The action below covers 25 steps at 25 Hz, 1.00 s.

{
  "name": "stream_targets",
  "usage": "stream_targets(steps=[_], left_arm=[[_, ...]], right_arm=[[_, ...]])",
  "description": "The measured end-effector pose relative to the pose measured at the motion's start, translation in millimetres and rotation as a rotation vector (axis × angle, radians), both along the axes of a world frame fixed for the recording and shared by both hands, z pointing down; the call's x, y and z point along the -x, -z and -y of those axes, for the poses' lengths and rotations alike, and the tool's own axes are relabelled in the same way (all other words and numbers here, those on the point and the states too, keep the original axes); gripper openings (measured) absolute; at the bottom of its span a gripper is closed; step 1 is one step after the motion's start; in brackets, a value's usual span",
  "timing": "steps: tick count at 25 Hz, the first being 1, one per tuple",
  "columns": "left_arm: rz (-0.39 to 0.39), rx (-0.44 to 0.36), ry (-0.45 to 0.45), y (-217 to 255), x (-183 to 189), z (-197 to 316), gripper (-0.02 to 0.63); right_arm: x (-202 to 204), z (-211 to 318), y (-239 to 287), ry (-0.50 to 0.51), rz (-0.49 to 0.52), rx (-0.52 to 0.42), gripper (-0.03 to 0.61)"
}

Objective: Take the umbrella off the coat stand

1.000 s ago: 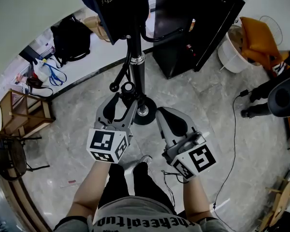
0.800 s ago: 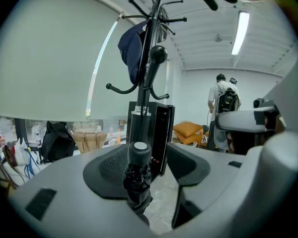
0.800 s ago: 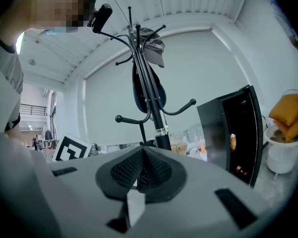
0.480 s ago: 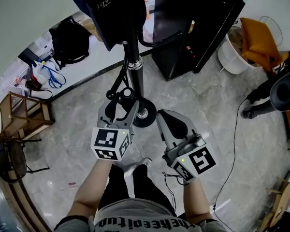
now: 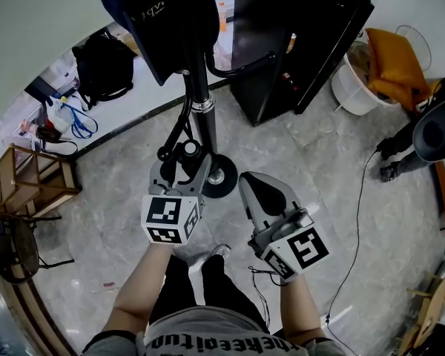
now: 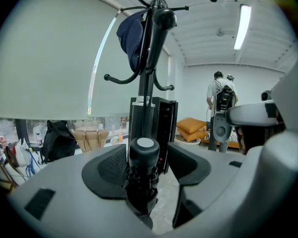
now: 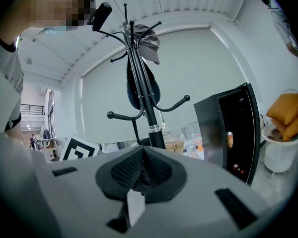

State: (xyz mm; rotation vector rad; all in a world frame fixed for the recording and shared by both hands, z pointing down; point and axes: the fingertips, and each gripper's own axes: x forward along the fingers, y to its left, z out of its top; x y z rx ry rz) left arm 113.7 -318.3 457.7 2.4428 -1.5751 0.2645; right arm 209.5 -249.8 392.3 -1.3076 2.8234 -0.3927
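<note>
Left gripper (image 5: 183, 170) stands spread around the folded umbrella (image 6: 143, 173) without pressing it, evidently aligned for a grasp; right gripper (image 7: 140, 170) is pressed together, empty.

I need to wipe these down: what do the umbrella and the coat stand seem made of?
Umbrella: likely matte black fabric, gathered in folds; handle looks like smooth dark plastic with a pale cap. Coat stand: probably metal, glossy black finish with highlights, a shiny chrome-like collar.

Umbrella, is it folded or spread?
Folded: the umbrella is a narrow black bundle, its canopy gathered tight, with no ribs spread.
</note>
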Motion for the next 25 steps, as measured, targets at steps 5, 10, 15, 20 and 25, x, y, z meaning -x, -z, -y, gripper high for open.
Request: stream_targets(steps=[5,10,15,20,25], left_arm=[[0.015,-0.005,-0.001,-1.2,-0.4,5.8,0.256],[0.013,-0.004,0.004,-2.5,3.0,7.7,0.204],[0.015,-0.005,-0.016,0.6,2.9,4.7,0.201],[0.014,-0.029,-0.044,19.1,4.0,-0.5,0.199],[0.038,-0.054,-0.087,40.1,2.1,-7.3,0.199]], right_arm=[[-0.8,2.9,-3.0,-0.002,-0.003,0.007,0.012],[-0.3,4.8,-4.9,-0.004,-0.005,0.012,0.012],[2.1,6.4,-4.5,-0.002,-0.008,0.012,0.012],[6.4,7.0,-0.9,0.0,-0.003,0.005,0.011],[12.3,6.7,4.0,0.006,-0.001,-0.004,0.011]])
